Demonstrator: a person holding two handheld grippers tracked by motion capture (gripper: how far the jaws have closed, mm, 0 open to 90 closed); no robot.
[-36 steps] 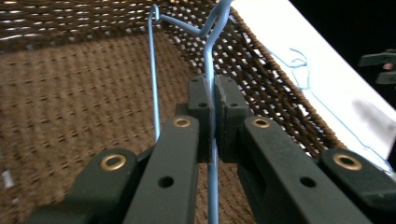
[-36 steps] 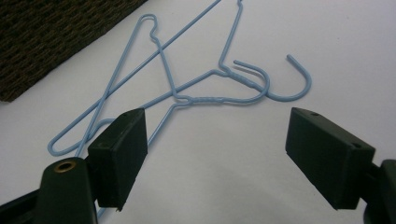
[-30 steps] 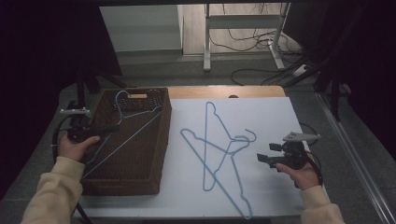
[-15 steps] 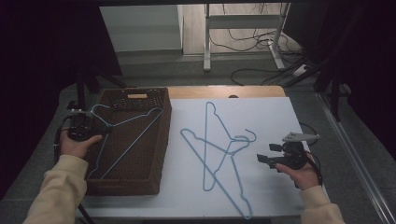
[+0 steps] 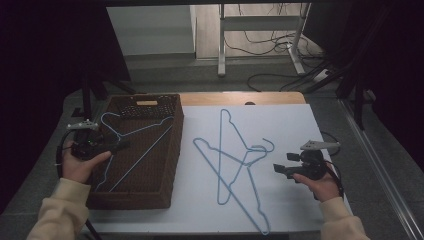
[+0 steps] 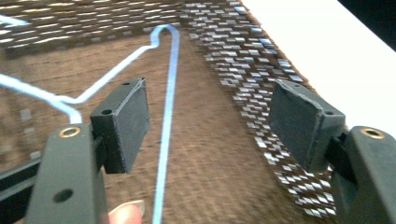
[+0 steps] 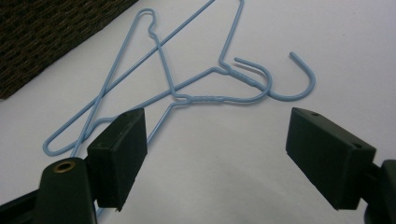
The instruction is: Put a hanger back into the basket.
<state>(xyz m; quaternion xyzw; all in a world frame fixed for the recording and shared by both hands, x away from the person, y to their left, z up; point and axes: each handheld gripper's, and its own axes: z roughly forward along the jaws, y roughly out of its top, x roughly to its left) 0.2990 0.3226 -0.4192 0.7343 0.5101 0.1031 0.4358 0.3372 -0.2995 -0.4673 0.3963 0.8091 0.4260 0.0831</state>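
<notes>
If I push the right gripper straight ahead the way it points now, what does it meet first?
Most likely the two crossed blue hangers on the white table. The open right gripper faces their twisted necks and hooks, with bare table before them. Depth is unclear, so it may pass just above the wire.

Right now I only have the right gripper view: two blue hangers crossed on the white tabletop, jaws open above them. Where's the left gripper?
Observer: The left gripper is over a brown wicker basket at the table's left side.
Operator: Holding anything?
Observer: No. Its jaws have just been opening and now stand wide. A third blue hanger lies in the basket, and its wire runs between the pads with neither pressing on it.
Operator: Which way does that hanger's hook point?
Observer: In the high view the hook sits near the basket's far left corner.
</notes>
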